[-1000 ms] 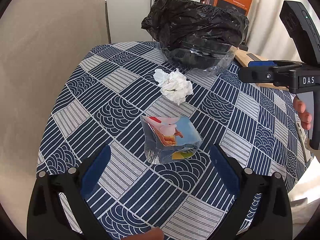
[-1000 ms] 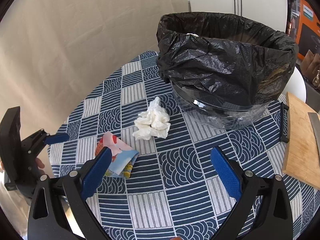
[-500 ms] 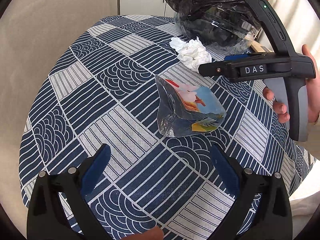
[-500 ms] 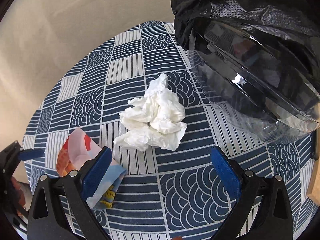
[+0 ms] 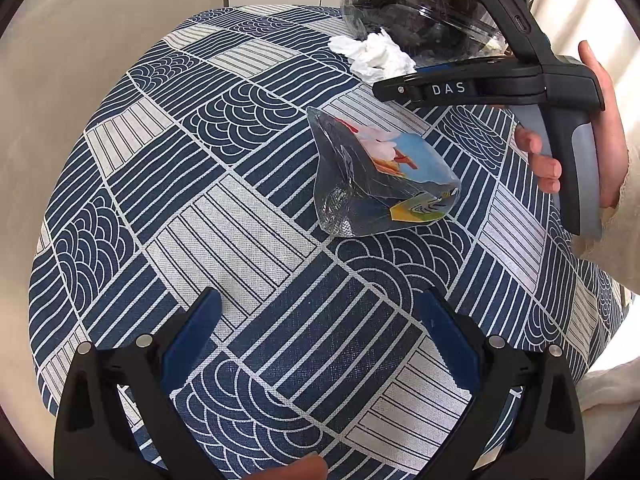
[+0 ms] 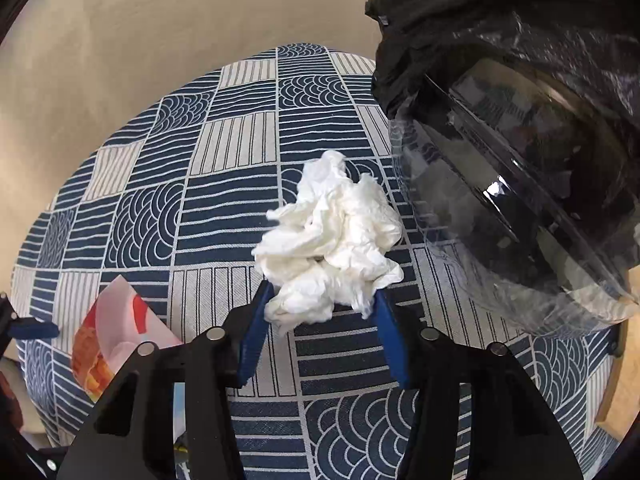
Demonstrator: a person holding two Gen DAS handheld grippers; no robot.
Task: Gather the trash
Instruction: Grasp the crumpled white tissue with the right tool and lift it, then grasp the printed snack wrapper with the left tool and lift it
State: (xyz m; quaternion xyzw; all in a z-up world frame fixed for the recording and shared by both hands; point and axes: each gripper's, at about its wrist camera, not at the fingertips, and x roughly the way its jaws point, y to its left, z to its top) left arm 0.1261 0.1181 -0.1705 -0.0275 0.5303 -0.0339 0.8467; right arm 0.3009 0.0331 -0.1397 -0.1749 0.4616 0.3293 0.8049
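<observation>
Backdrop: beige wall behind a round surface (image 5: 248,216) under a navy-and-white patterned cloth.
Bin: clear bin lined with a black trash bag (image 6: 520,128), standing on the surface's far side, up and to the right of the right tongs.
Tissue: crumpled white tissue (image 6: 332,240) between bin and wrapper, just beside the bin's wall.
Right tongs (image 6: 320,320): pads drawn in against the near end of the tissue, one on each flank; apparently clamped on it.
Wrapper: flattened colourful snack wrapper (image 5: 380,176) lying ahead and a little right of the left tongs, long axis running near-left to far-right.
Left tongs (image 5: 320,344): spread wide, holding nothing, short of the wrapper.
Key relation: judged, tissue goes up and right into the bin; the left side is nearer the wrapper.
</observation>
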